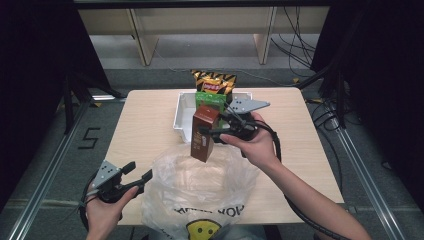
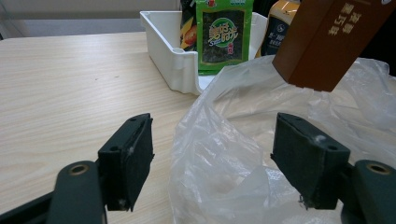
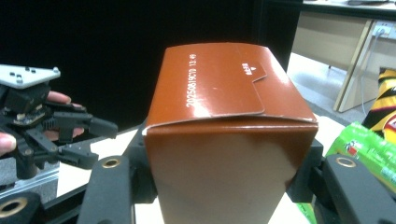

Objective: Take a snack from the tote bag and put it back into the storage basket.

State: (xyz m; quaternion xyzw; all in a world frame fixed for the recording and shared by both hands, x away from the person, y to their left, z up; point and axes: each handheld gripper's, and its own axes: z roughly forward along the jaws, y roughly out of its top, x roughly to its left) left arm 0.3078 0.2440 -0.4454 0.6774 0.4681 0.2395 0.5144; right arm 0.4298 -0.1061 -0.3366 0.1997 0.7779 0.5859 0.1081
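Nearest the person, the left claw [image 1: 141,178] gapes wide and empty at the rim of the clear plastic bag [image 1: 200,187]. Above the bag's mouth, the right claw [image 1: 209,134] clamps the brown carton [image 1: 204,134], held in the air. Beyond, on the tabletop [image 1: 145,120], stands the white tray [image 1: 181,112].

Brown carton [image 1: 204,134]; clear plastic bag [image 1: 200,192], yellow smiley print; white bin [image 1: 181,114]; green seaweed packet [image 2: 224,35].

Brown box [image 3: 231,140] btm cut off; hides right gripper's fingers [image 3: 306,172].
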